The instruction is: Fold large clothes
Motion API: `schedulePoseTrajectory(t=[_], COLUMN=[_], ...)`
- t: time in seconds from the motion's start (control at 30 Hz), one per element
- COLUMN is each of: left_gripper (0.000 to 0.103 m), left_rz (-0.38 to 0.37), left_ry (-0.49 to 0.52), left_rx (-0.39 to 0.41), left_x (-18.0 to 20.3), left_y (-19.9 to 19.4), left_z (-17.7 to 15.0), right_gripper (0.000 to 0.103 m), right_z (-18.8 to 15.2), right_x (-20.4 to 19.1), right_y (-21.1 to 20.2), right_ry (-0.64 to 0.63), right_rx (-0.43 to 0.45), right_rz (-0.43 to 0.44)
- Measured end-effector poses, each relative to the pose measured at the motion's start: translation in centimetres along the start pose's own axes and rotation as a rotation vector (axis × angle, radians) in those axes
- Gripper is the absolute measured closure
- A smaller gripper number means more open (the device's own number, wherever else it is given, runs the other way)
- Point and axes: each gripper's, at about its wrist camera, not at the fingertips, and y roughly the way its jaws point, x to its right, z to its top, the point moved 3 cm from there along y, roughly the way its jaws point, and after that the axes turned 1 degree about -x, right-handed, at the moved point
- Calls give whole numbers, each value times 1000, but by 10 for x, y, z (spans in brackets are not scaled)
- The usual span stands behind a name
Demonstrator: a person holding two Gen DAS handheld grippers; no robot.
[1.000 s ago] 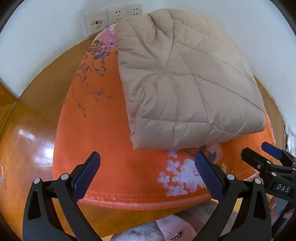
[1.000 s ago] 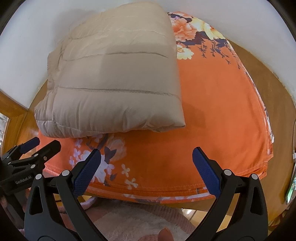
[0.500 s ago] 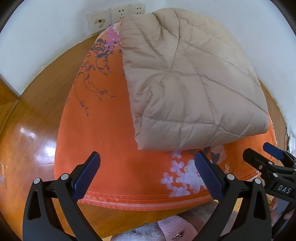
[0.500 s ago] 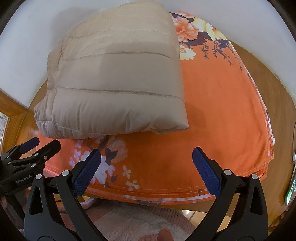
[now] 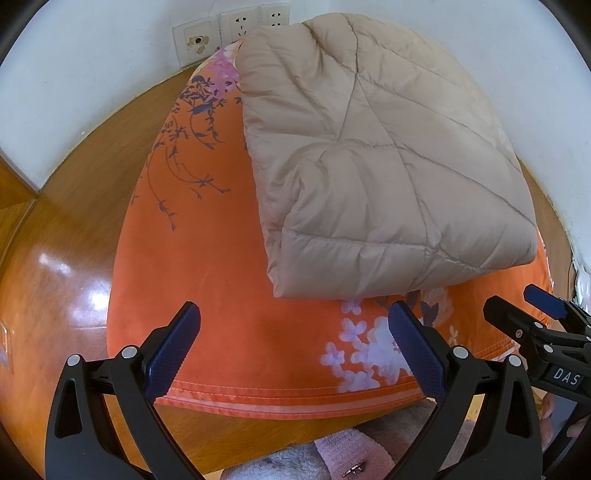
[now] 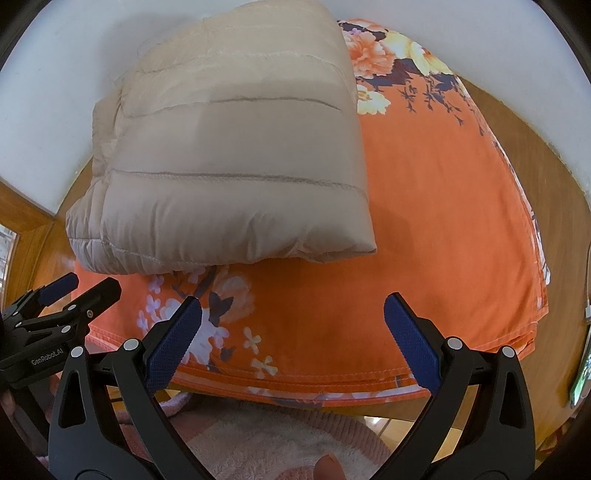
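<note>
A beige quilted puffer garment (image 5: 380, 162) lies folded into a thick block on an orange floral cloth (image 5: 192, 266); it also shows in the right wrist view (image 6: 236, 155), on the cloth (image 6: 424, 206). My left gripper (image 5: 293, 339) is open and empty, held over the cloth's near edge, short of the garment's front left corner. My right gripper (image 6: 291, 332) is open and empty, held over the near edge to the right of the garment. Each gripper appears in the other's view: the right (image 5: 524, 310), the left (image 6: 81, 288).
The cloth covers a wooden table (image 5: 59, 266) that stands against a white wall (image 5: 92, 66) with sockets (image 5: 236, 26). A pink fuzzy sleeve (image 6: 273, 435) is below the grippers. The cloth's right half (image 6: 443, 258) is bare.
Both views have shifted slightly, so the garment sits a bit further right and lower in the left view. The garment and both open grippers are otherwise unchanged.
</note>
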Motion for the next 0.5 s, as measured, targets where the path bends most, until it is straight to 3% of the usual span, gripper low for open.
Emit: schedulePoseTrajectory(t=[0.5], left_gripper=[6], left_rz=[-5], left_ry=[7], left_rx=[0], left_x=[3], left_y=[-2], left_z=[-5], right_gripper=[5], right_z=[-3], right_x=[-1], right_y=[0], right_ry=[6], right_rx=[-3], right_rz=[0])
